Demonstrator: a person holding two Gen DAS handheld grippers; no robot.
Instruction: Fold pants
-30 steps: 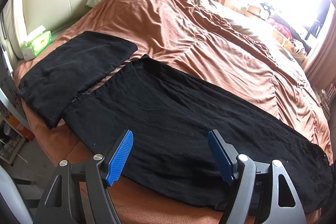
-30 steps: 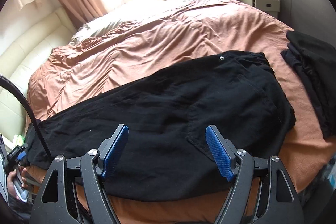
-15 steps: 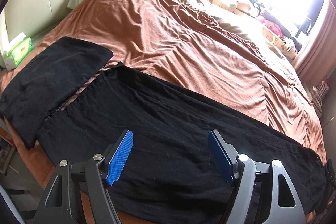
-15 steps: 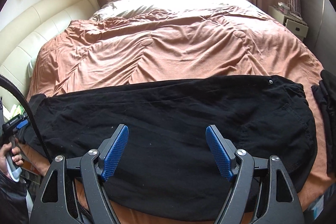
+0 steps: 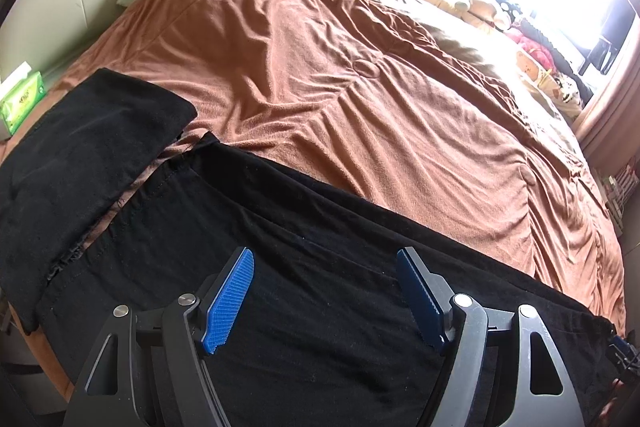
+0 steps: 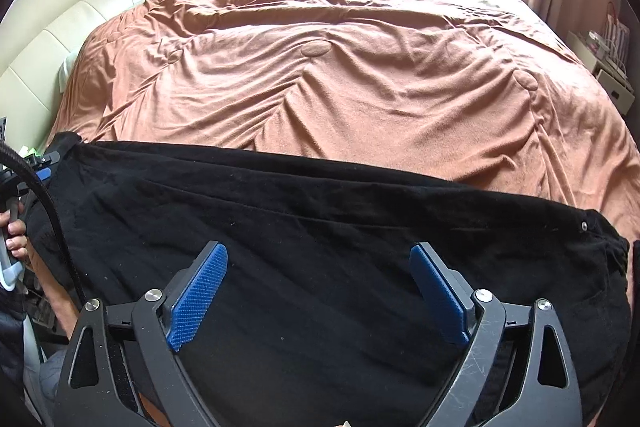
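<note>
Black pants [image 5: 320,287] laid flat along near edge of bed [image 5: 360,87], long axis crosswise to both grippers. Left gripper [image 5: 324,291] fingers spread, nothing grasped, nearer hem end. Right gripper [image 6: 318,291] fingers opening, empty, nearer waistband [image 6: 600,247].

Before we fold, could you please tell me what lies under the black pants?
The pants lie flat on the brown blanket, which shows all around their far edge. Whatever sits directly beneath the cloth is covered, though no bump suggests anything there.
</note>
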